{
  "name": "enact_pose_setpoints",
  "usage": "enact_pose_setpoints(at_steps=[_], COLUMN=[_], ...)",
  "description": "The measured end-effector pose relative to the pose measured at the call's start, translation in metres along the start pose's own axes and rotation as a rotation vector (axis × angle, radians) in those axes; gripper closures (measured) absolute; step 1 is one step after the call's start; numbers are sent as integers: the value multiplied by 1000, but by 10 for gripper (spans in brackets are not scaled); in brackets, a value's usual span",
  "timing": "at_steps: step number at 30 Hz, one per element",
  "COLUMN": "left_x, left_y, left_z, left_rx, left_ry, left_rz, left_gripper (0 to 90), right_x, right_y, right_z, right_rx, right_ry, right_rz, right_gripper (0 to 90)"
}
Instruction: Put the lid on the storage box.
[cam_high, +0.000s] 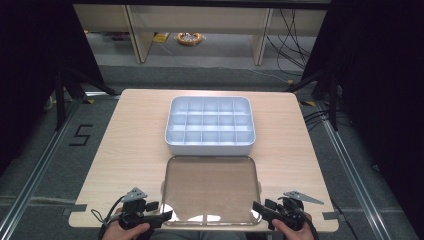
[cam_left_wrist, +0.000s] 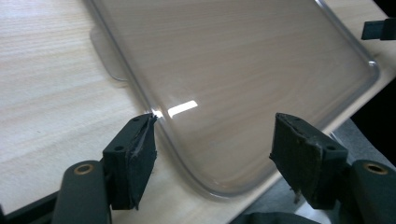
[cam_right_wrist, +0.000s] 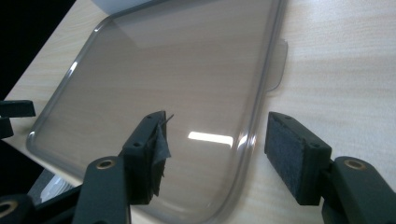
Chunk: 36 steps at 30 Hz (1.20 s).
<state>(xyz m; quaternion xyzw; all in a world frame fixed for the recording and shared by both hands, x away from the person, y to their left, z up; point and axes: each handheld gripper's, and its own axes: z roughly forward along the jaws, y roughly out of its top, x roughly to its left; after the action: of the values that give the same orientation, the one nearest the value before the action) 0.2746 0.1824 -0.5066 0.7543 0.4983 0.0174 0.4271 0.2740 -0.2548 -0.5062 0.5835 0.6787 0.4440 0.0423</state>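
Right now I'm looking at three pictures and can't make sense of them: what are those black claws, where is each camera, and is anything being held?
A person sits at a table with a hand-held gripper in each hand: left hand-held gripper, right hand-held gripper. The high view looks down from above the person. The other two come from cameras riding on each gripper, so the black claws are that gripper's own jaws. On the table lie a white divided tray and, nearer the person, a clear lid. Each gripper straddles a near corner of the lid with its jaws apart. The pads do not press on it, so nothing is held.
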Motion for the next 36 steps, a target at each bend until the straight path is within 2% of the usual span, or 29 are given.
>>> enact_pose_setpoints(at_steps=[1, 2, 3, 6, 8, 9, 10, 11, 12, 13, 14, 15, 16, 17, 18, 21, 22, 23, 25, 26, 28, 29, 30, 31, 32, 33, 34, 35, 36], left_x=[2, 4, 4, 8, 9, 12, 14, 13, 13, 14, 13, 13, 13, 13, 13, 12, 12, 13, 13, 12, 12, 12, 12, 12, 12, 12, 10, 10, 11], left_y=[1, 3, 4, 7, 7, 9, 10, 11, 12, 13, 13, 13, 15, 15, 15, 13, 13, 13, 13, 13, 13, 12, 12, 12, 11, 12, 11, 10, 10], left_z=[1, 2, 4, 7, 9, 11, 11, 12, 14, 14, 16, 16, 17, 17, 17, 17, 17, 16, 16, 16, 17, 16, 15, 15, 15, 16, 16, 15, 14], left_rx=[8, 22, 18, 21, 23, 32, 45, 38, 28, 28, 17, 17, 29, 30, 30, 18, 18, 31, 27, 24, 17, 14, 17, 12, 21, 16, 22, 20, 26], left_ry=[-3, -11, -16, 6, 10, 7, 12, 16, 20, 32, 45, 45, 67, 71, 71, 81, 81, 73, 74, 75, 84, 80, 71, 77, 79, 100, 99, 106, 98], left_rz=[0, -5, -33, -24, -28, -40, -24, -26, -30, -25, -18, -18, 14, 5, 5, 12, 12, 29, 25, 22, 10, 9, 12, 3, 25, 52, 50, 50, 58], left_gripper=[309, 310, 313, 358, 386, 400, 416, 427, 437, 443, 461, 472, 472, 469, 468, 478, 480, 480, 479, 479, 476, 472, 468, 463, 465, 461, 445, 427, 428], right_x=[0, 2, -2, -6, -7, 4, -8, -4, -7, -8, -4, -4, -6, -9, -9, -8, -10, -10, -14, -13, -17, -15, -12, -15, -15, -17, -12, -15, -12], right_y=[2, 2, 4, 6, 6, 7, 6, 7, 7, 7, 8, 8, 9, 9, 9, 9, 8, 8, 6, 6, 3, 2, 2, 1, -1, -2, -2, -2, -2], right_z=[2, 4, 7, 11, 12, 9, 15, 13, 15, 17, 15, 15, 18, 19, 19, 19, 19, 19, 18, 16, 18, 16, 13, 15, 13, 13, 12, 13, 10], right_rx=[8, 26, 12, 26, 26, 95, 22, 43, 33, 32, 46, 46, 38, 25, 25, 12, 5, 5, -1, 4, -18, 1, 13, 9, 7, 6, 20, 7, 10], right_ry=[-4, 0, 11, 22, 6, 10, 12, 21, 20, 23, 41, 41, 50, 46, 46, 72, 76, 76, 98, 97, 88, 101, 122, 110, 110, 88, 70, 83, 99], right_rz=[8, 48, 10, 43, 36, 210, 38, 94, 43, 40, 103, 103, 97, 73, 73, 191, 209, 209, 220, 257, 195, 219, 280, 272, 280, 179, 186, 134, 184], right_gripper=[405, 404, 401, 397, 397, 392, 390, 391, 393, 394, 398, 398, 393, 393, 393, 393, 404, 404, 437, 457, 513, 529, 534, 576, 632, 632, 623, 629, 643])
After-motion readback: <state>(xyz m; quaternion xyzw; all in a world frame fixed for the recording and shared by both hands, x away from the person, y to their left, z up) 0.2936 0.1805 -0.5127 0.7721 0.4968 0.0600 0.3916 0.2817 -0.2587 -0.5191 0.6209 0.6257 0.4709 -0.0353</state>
